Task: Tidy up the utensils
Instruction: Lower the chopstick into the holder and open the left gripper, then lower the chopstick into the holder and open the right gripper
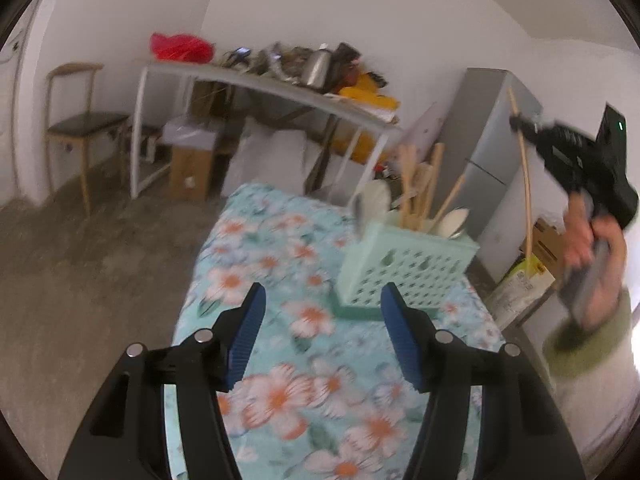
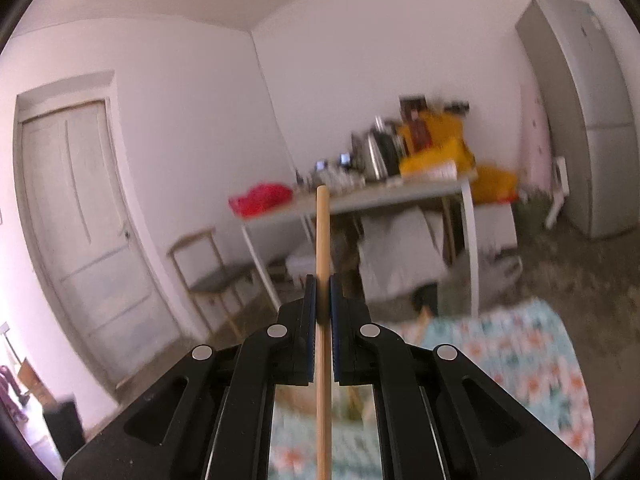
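Right tongs [image 2: 322,288] clamp wooden chopstick [image 2: 322,240] upright between them.

A mint green basket [image 1: 404,276] with small holes in its walls stands on my table with the flowered cloth [image 1: 280,344], toward the far right part of it. The basket stands upright and is full of utensils. Several wooden handles [image 1: 416,192] lean out of it at different angles, and two pale spoons [image 1: 454,220] stick up among them, bowls upward. One long, thin wooden stick [image 2: 322,280] is apart from the basket, in the air to the right of it. It stands nearly upright and its upper end reaches above the pads that hold it. It is plain light wood.
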### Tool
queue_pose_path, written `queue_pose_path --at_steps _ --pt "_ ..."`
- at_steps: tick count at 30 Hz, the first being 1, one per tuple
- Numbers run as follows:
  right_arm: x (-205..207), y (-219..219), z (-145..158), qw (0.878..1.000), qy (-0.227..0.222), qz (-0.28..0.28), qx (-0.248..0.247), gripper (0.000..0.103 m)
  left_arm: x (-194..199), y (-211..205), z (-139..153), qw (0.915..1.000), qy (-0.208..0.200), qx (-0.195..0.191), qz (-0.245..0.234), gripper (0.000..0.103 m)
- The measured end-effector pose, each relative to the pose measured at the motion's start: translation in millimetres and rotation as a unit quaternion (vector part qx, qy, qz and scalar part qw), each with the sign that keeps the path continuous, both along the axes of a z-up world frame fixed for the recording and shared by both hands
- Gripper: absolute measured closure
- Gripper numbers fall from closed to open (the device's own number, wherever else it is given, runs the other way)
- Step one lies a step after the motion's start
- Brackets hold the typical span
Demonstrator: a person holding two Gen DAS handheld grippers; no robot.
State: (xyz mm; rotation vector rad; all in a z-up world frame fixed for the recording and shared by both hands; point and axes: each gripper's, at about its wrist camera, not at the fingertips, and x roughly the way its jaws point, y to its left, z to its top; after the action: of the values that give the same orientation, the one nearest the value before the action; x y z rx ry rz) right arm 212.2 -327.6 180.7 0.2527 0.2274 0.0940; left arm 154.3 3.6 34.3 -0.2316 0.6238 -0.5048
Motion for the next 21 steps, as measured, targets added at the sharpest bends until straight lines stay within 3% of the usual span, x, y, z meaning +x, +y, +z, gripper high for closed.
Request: queue_pose_path --at_steps 4,10,21 --pt "40 3 -1 0.999 -0.03 -0.027 -0.017 0.098 -2 20 -3 0.9997 -0.004 0.0 0.026 0.045" --pt "82 8 -29 0.995 -0.027 -0.073 -0.056 0.098 5 43 -13 0.9985 0.002 -0.007 0.055 0.045" --pt "96 12 -60 0.99 -0.007 -0.103 -0.092 0.098 10 62 -24 0.9969 0.014 -0.015 0.076 0.045"
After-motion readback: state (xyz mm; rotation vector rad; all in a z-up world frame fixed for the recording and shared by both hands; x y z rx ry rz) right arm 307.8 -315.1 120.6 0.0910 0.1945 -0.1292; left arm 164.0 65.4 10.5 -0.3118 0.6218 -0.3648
